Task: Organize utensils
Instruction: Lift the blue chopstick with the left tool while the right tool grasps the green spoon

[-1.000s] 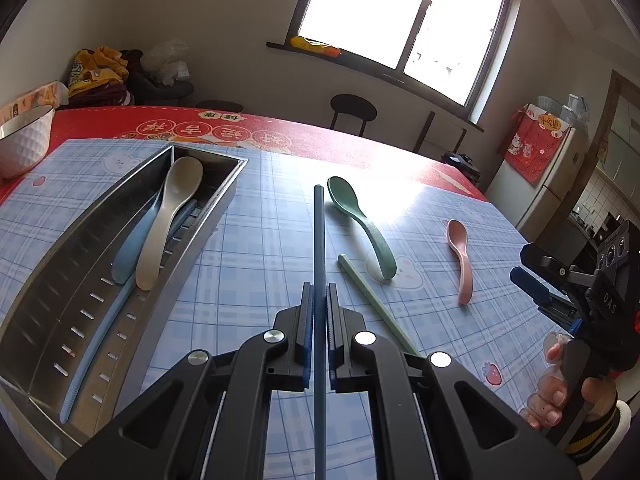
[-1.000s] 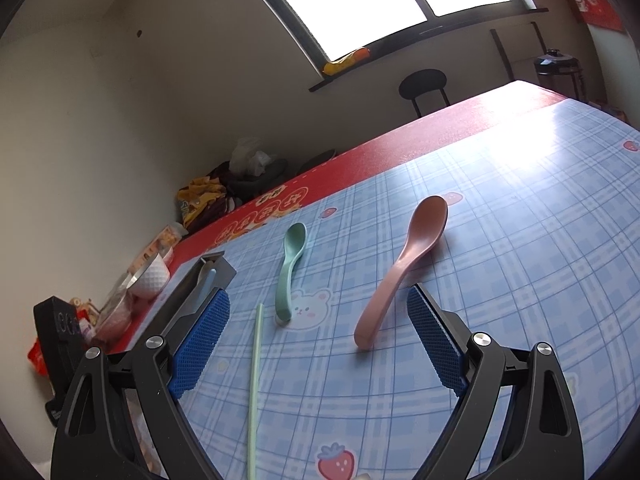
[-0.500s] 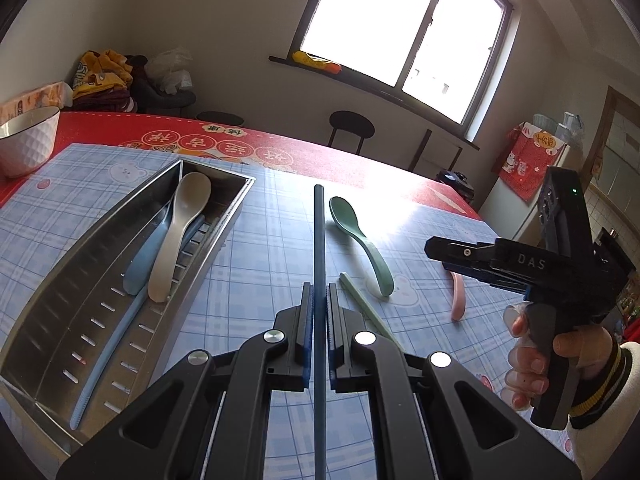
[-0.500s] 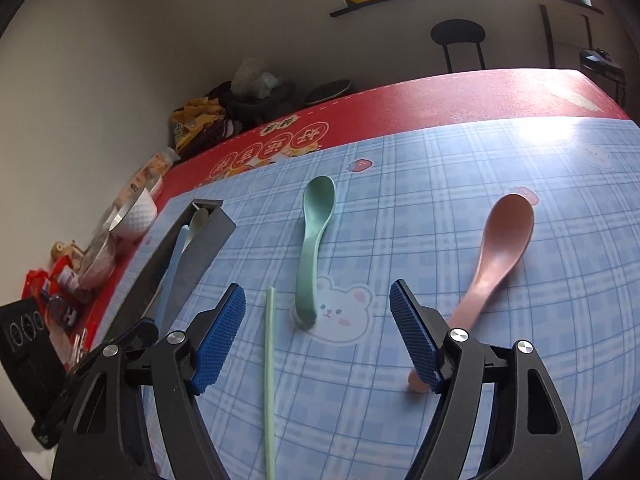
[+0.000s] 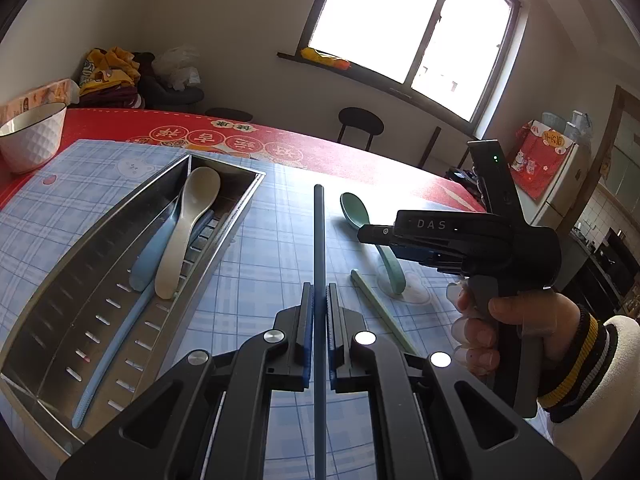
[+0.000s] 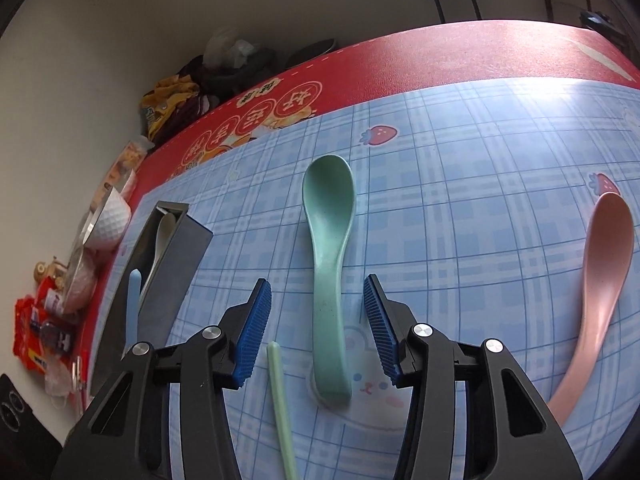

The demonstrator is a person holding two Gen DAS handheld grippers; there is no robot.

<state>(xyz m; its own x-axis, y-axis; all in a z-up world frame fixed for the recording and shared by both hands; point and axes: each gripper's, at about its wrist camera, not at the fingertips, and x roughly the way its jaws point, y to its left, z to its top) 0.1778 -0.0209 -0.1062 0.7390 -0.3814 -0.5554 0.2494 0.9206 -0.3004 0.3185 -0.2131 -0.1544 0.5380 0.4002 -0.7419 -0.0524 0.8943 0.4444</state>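
Swinging across from the pink spoon (image 6: 600, 292), the right gripper (image 6: 318, 320) now straddles the green spoon (image 6: 328, 264) on the table (image 6: 480, 200), jaws closing, not touching; left gripper (image 5: 319, 320) clamps a dark chopstick (image 5: 319, 240).

Green chopstick (image 6: 282, 404) crowds left of green spoon (image 6: 329, 264); right side clear

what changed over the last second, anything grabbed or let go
The right gripper swung from the pink spoon across to the green spoon, now straddling its handle; its jaws have just been closing but the pads are not touching it yet. The left gripper stayed shut on the dark blue chopstick. The tray and its contents are unchanged.
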